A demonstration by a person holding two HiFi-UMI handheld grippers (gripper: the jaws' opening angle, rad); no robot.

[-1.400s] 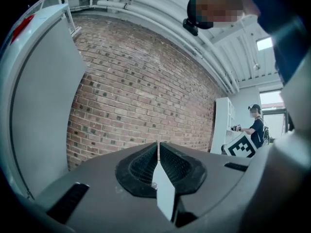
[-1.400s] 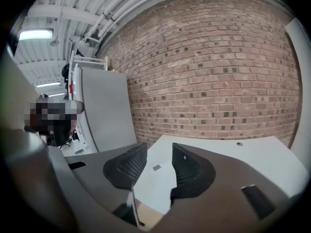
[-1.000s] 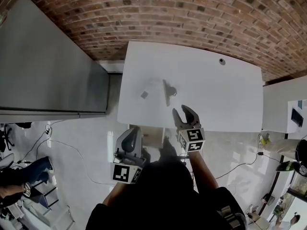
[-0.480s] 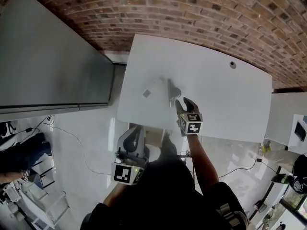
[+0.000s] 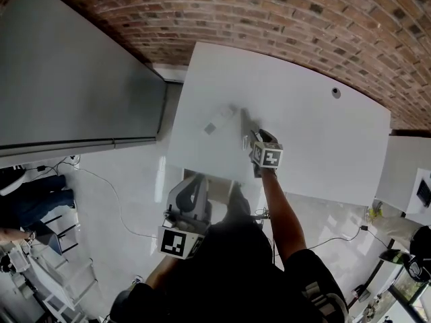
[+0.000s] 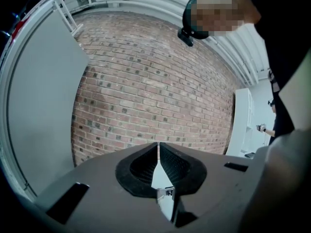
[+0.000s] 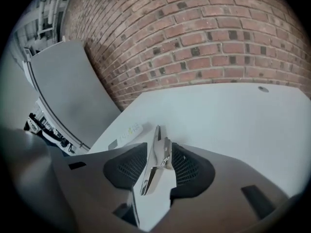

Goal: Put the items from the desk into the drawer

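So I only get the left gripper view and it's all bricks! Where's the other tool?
Observer: The right tool is low over the white desk, with a shiny metal thing between its pads.
Operator: Is that the only thing to put away?
Observer: No. A white printed bar lies just past it, and there is a small grey square beside that.

A second ago the right tool (image 5: 258, 138) was up in the air, by the near edge of the surface (image 5: 323, 133). Now it has gone down and forward to the shiny metal thing (image 7: 156, 163). That thing now sits between its two jaws.
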